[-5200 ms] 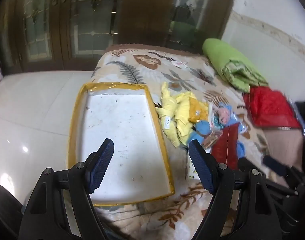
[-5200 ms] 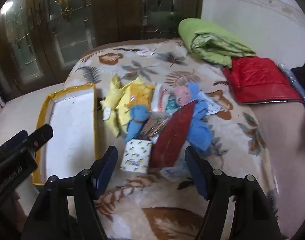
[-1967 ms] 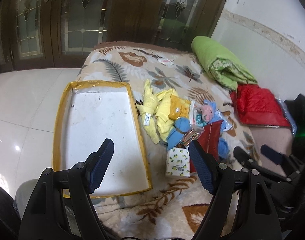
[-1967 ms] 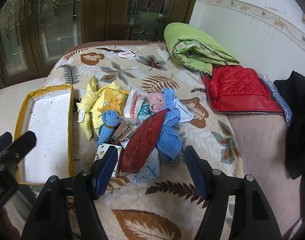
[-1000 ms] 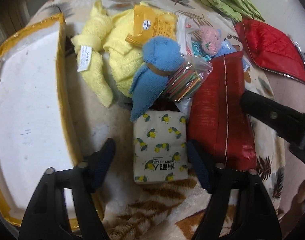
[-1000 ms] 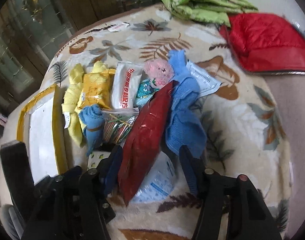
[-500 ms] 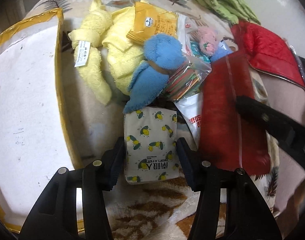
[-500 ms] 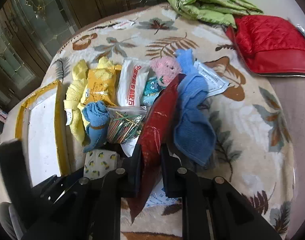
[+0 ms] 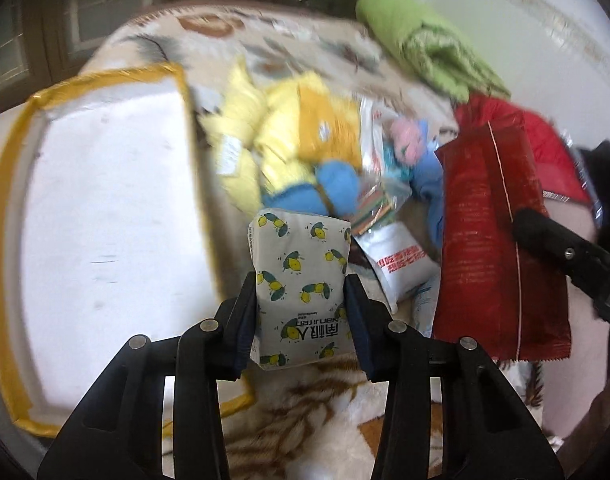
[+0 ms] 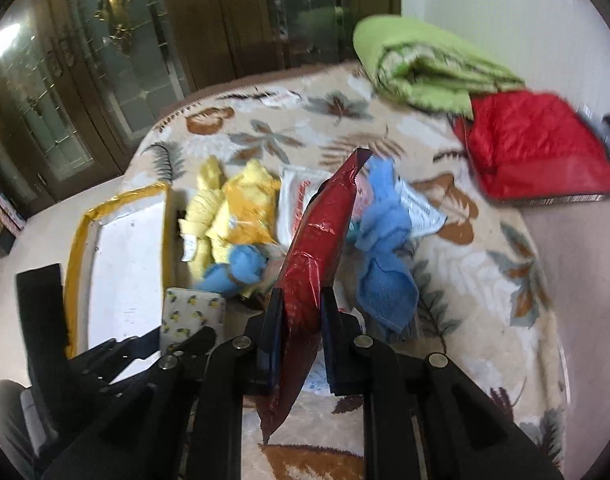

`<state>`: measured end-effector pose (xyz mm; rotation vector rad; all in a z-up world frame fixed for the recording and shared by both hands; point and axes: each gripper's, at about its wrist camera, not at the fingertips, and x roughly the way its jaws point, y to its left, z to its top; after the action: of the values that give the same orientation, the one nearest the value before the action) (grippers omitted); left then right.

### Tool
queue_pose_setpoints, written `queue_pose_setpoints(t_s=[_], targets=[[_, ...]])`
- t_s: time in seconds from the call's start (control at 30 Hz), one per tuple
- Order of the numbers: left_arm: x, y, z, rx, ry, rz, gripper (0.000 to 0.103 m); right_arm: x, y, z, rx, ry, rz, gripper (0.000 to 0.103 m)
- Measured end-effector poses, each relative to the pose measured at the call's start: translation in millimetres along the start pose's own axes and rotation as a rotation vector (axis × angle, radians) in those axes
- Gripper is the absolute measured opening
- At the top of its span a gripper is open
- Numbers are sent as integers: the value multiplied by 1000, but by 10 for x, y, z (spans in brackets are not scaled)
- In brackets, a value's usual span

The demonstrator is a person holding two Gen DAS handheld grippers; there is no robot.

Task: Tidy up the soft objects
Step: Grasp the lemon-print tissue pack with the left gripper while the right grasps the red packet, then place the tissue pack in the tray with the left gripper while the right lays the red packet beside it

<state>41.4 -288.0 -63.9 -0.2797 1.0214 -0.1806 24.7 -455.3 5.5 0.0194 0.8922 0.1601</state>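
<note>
Probably a home bedroom: leaf-print blanket (image 10: 445,216), folded green quilt (image 10: 429,64), glazed wooden doors (image 10: 105,60).

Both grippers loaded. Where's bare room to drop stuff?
The white tray with the yellow rim is bare. The blanket is open between the blue towel and the red quilt. It is crowded from the yellow towels to the blue towel.
</note>
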Motion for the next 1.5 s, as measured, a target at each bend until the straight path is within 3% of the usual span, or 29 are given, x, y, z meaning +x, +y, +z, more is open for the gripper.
queue_pose_setpoints(t_s=[0.1, 0.27, 0.53, 0.7, 1.5], targets=[[-290, 182, 49, -57, -55, -23, 41, -177, 250, 6, -81, -40, -37, 16], [-748, 509, 75, -101, -127, 14, 41, -407, 686, 13, -148, -76, -39, 16], [-1051, 936, -11, -139, -168, 62, 41, -510, 1262, 25, -235, -106, -96, 16], [-1083, 1183, -36, -200, -172, 61, 41, -482, 1485, 20, -274, -102, -71, 16], [-1082, 1363, -88, -262, -162, 72, 41, -308, 1709, -57, -318, -78, -87, 16]])
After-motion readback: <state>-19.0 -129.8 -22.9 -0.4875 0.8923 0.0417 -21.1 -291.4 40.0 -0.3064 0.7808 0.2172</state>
